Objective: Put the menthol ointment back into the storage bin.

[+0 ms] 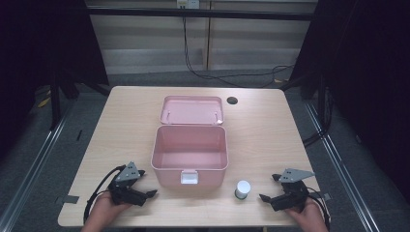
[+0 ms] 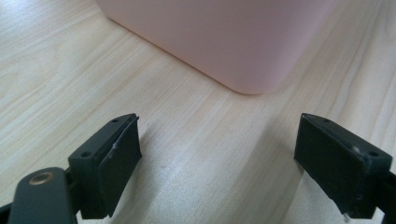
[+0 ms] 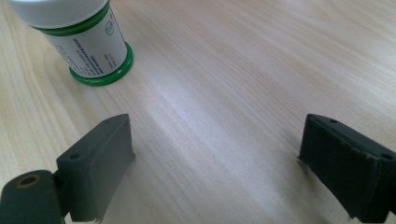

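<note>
A pink plastic box (image 1: 189, 166) stands open at the middle of the wooden table, its lid (image 1: 192, 110) tilted back and its inside empty. A small white-capped jar (image 1: 242, 189) with a green base stands right of the box's front corner. My left gripper (image 1: 148, 182) rests open near the front left of the box, held by a hand. In the left gripper view the box's rounded corner (image 2: 224, 42) lies just ahead of the open left gripper (image 2: 217, 135). My right gripper (image 1: 269, 187) rests open just right of the jar. In the right gripper view the jar (image 3: 88, 42) stands ahead and left of the right gripper (image 3: 215, 135).
A dark round hole (image 1: 232, 100) sits in the tabletop behind the lid, to the right. The table's front edge (image 1: 193, 225) runs just under both hands. Black cables (image 1: 227, 75) trail on the floor beyond the table, with dark frame posts at both sides.
</note>
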`<act>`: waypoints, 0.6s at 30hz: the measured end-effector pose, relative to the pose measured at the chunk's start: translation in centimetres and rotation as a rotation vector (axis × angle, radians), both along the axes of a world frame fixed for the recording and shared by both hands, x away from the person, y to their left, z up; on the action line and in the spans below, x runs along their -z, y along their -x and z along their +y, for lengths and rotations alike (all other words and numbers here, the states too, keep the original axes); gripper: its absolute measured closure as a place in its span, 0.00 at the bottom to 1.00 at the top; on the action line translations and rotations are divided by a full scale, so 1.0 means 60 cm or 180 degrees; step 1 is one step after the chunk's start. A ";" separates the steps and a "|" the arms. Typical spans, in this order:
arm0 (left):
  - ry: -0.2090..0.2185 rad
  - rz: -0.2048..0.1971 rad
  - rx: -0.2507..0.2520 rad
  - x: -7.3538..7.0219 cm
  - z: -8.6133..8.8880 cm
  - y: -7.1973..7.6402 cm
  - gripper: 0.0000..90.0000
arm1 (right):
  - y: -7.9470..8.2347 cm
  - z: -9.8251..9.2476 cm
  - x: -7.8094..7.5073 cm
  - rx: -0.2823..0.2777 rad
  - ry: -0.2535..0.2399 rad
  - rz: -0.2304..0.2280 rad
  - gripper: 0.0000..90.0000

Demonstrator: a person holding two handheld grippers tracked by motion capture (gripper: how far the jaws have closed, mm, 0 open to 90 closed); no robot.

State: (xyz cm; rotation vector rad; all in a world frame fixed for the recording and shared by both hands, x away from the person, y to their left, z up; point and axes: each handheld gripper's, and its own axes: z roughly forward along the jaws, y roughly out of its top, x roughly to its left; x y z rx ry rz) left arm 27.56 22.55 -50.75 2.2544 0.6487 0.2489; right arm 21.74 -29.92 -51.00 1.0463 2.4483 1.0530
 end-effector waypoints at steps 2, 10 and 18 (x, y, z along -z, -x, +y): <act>0.0001 0.0001 0.0000 0.000 0.000 0.000 0.15 | 0.000 0.001 0.000 0.0019 0.0002 0.0003 0.10; 0.0002 -0.0010 0.0005 0.000 0.000 -0.001 0.15 | -0.005 0.018 -0.015 0.0041 0.0221 0.0248 0.13; -0.0007 -0.0011 0.0004 0.000 0.000 0.000 0.15 | -0.026 0.097 -0.066 -0.0451 0.0978 0.0727 0.24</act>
